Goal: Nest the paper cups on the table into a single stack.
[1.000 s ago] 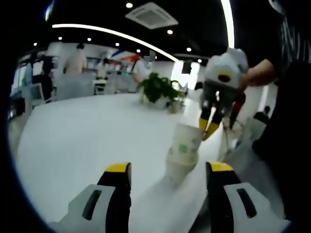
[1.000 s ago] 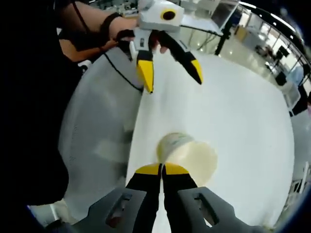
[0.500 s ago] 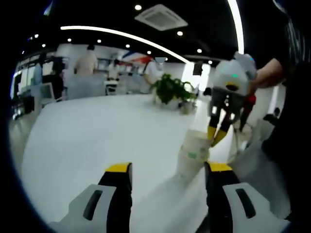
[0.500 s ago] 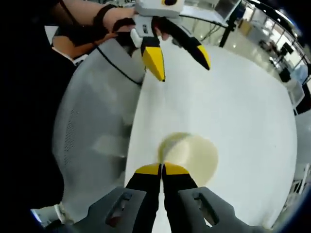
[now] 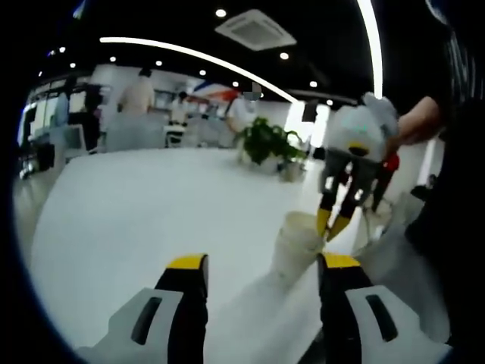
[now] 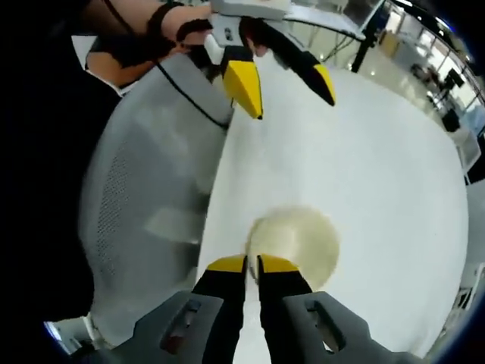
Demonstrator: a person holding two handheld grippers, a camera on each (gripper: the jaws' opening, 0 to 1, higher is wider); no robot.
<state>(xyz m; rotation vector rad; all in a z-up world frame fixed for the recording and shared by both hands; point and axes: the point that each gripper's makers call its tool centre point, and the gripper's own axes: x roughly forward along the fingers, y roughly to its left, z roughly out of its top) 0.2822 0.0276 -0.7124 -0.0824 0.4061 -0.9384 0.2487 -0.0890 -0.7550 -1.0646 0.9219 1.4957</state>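
Note:
A stack of white paper cups [image 5: 297, 244] stands near the edge of the white table [image 5: 144, 205]. My right gripper [image 5: 330, 223] comes down from the right onto the rim of the top cup. From above, the top cup [image 6: 299, 236] is a pale open circle. My right gripper [image 6: 251, 263] pinches the near-left part of its rim, with a thin gap between the jaws. My left gripper [image 5: 263, 262] is open and holds nothing, a little short of the stack. It also hangs open over the table [image 6: 364, 152] as the left gripper [image 6: 289, 76], held by a hand.
A grey mesh chair back [image 6: 144, 189] stands against the table edge right beside the cups. A potted plant [image 5: 265, 140] sits at the far side of the table. People stand in the background, and a person's arm [image 5: 413, 121] is at the right.
The cup held by my right gripper has gone down into the cup below, so the stack is shorter. The right jaws now show a slightly wider gap. The left gripper stayed open.

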